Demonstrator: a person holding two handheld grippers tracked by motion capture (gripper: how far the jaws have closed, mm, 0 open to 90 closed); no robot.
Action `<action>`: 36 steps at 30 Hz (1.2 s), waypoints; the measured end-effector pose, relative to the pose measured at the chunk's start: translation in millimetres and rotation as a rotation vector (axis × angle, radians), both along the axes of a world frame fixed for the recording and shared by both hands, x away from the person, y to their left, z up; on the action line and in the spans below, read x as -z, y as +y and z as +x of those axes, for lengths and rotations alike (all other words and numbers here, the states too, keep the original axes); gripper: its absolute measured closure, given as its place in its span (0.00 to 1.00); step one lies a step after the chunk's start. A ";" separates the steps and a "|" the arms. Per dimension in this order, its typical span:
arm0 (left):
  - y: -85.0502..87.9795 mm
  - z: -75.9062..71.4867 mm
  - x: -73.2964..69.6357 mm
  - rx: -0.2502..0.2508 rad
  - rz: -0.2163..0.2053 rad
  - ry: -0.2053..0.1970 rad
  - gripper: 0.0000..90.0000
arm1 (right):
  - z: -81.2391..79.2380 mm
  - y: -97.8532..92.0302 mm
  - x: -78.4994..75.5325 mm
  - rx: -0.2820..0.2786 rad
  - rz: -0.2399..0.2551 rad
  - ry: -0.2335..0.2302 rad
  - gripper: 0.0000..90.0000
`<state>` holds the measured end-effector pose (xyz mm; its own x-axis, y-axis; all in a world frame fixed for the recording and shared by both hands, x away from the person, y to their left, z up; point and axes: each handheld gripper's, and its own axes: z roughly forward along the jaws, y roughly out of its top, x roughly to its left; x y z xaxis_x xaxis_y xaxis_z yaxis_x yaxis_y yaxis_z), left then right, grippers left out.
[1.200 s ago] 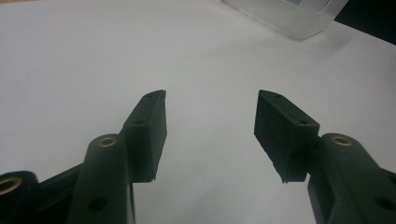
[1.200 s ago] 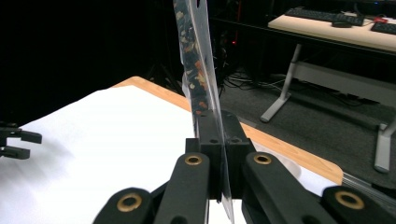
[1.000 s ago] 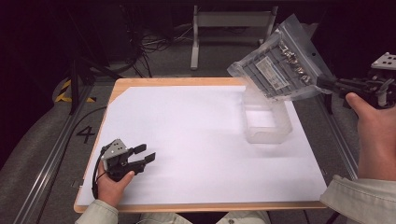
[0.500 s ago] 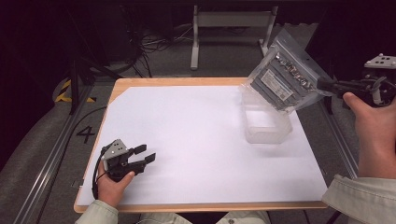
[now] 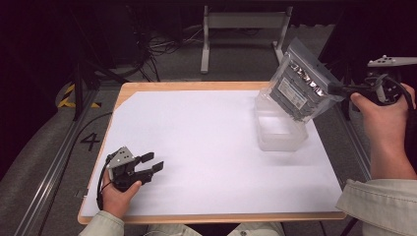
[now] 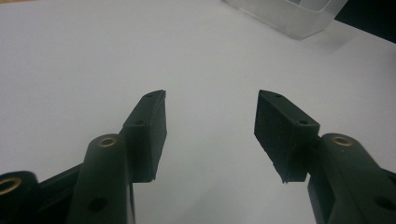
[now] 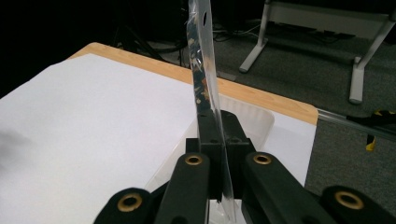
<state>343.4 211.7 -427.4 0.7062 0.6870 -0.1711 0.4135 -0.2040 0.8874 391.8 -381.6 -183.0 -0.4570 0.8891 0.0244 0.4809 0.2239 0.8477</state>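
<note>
Above the clear tub (image 5: 280, 133), right claw (image 5: 333, 90) clamps tilted bag (image 5: 300, 88), left claw (image 5: 153, 163) half-open, empty

Table sheet (image 5: 206, 142) is evenly lit from overhead and nearly blown out white; the floor and room behind go almost black. Shadows are soft: a faint one beside the tub (image 5: 280, 132), a grey smudge at the left edge of the right gripper view. Close jaws in both gripper views are soft-focus, and the bag (image 5: 301, 88) shows small glints.
</note>
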 end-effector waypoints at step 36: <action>2.3 -2.2 0.9 -0.005 0.002 0.006 0.50 | 40.7 19.8 9.6 -0.070 -0.102 0.153 0.99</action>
